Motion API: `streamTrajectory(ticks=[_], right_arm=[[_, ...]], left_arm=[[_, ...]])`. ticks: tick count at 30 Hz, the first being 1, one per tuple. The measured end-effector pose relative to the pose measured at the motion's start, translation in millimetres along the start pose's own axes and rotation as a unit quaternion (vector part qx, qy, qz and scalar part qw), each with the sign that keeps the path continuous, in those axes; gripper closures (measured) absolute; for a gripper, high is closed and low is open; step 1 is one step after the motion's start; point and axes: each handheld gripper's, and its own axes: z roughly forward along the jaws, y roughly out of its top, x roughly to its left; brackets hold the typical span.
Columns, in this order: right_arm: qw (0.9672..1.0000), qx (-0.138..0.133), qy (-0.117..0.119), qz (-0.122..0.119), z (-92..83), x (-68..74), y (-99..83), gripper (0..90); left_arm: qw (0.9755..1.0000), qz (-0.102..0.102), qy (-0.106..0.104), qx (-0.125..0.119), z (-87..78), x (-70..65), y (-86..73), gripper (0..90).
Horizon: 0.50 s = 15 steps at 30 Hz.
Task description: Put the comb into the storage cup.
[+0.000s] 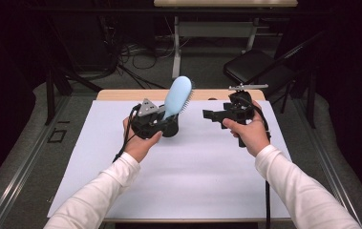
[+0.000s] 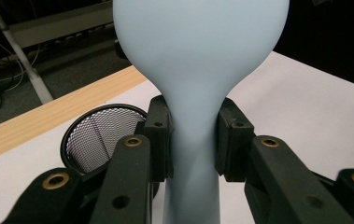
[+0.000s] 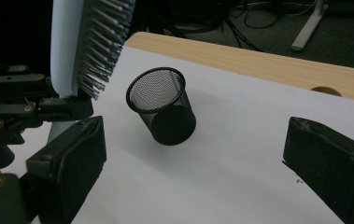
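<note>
White sleeves are seen entering from the bottom of the high view, each hand carrying a gripper above a white sheet (image 1: 169, 181) that covers most of the worktop (image 1: 121, 94).

On the left, the left gripper (image 1: 162, 119) is clamped on a pale blue brush (image 1: 176, 98). In the left gripper view the brush's narrow neck (image 2: 193, 135) is pressed between the two black pads, one on each side, with the broad smooth back of the head rising above them. From the high view the brush is seen held upright, tilted slightly to the right, with its bristles facing the right gripper (image 1: 221, 117). The bristles (image 3: 102, 44) are shown in profile in the right gripper view, at upper left.

Just beyond the left gripper a black mesh cup (image 2: 102, 135) is found standing on the sheet, its open mouth up. In the right gripper view the cup (image 3: 163, 107) is seen between that gripper's own jaws but farther off, untouched.

The right gripper is held apart from the brush and cup, raised over the sheet, its jaws spread wide with nothing gripped.

Farther back, the bare wooden edge of the worktop is exposed past the sheet. Beyond it, a dark chair (image 1: 260, 64), cables on the floor and the legs of another table are visible.
</note>
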Motion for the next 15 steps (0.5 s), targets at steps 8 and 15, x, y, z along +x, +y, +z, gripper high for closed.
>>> streamTrajectory(ticks=[8,15], right_arm=[[0.9999,0.006,0.009,0.005,7.5,5.2,14.2,5.5],[0.9997,0.009,0.010,0.020,13.2,4.7,24.5,5.5]], left_arm=[[1.0000,0.001,-0.002,-0.002,1.2,-0.7,0.3,69.8],[1.0000,0.002,-0.001,-0.003,0.4,-0.5,0.4,69.8]])
